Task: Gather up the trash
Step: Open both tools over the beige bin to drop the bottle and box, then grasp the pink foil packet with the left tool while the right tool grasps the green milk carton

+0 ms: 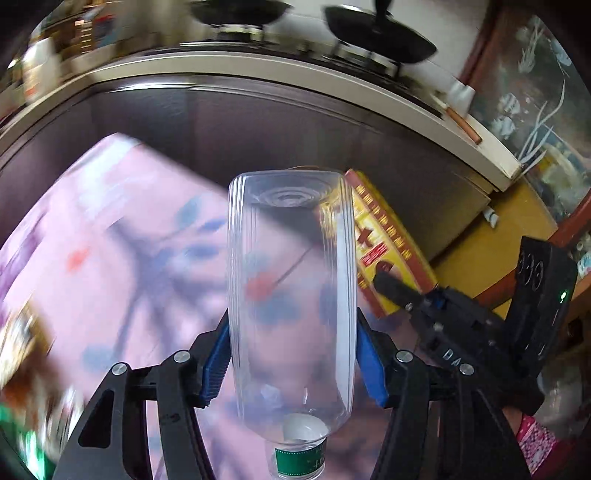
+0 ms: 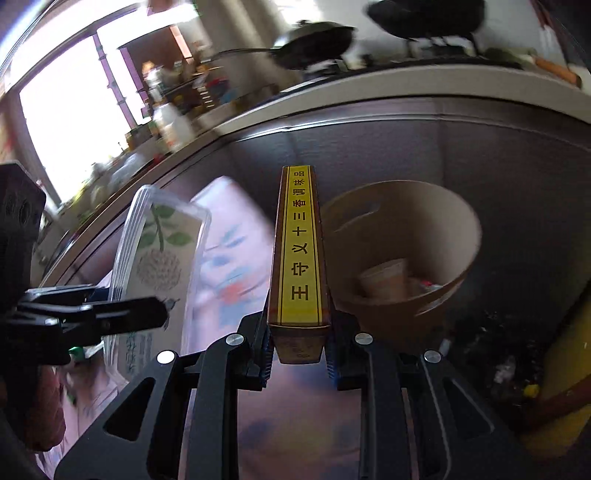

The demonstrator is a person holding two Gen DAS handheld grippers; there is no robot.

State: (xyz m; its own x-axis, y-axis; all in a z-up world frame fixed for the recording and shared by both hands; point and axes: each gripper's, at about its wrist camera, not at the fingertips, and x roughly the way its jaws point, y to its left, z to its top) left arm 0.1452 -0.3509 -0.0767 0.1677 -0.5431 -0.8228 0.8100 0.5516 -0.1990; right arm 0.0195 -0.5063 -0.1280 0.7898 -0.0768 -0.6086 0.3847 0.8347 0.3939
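A clear plastic bottle (image 1: 291, 280) with a green label at its neck lies along my left gripper (image 1: 293, 332), base pointing away; the blue pads (image 1: 218, 365) press on both its sides. From the right wrist view the same bottle (image 2: 162, 251) shows at the left, with a left finger (image 2: 140, 314) across it. My right gripper (image 2: 298, 343) is shut on a narrow yellow and brown box (image 2: 299, 254) printed with characters. That box (image 1: 384, 240) shows in the left wrist view too, with a right finger (image 1: 391, 288) on it. A round brown bin (image 2: 458, 229) holding a cup and scraps stands just right of the box.
A pink flowered cloth (image 1: 122, 240) covers the surface below both grippers. Behind it runs a dark cabinet front under a pale counter (image 1: 295, 70) carrying black woks (image 1: 376, 33). A yellow object (image 2: 569, 369) and dark clutter sit at the right of the bin.
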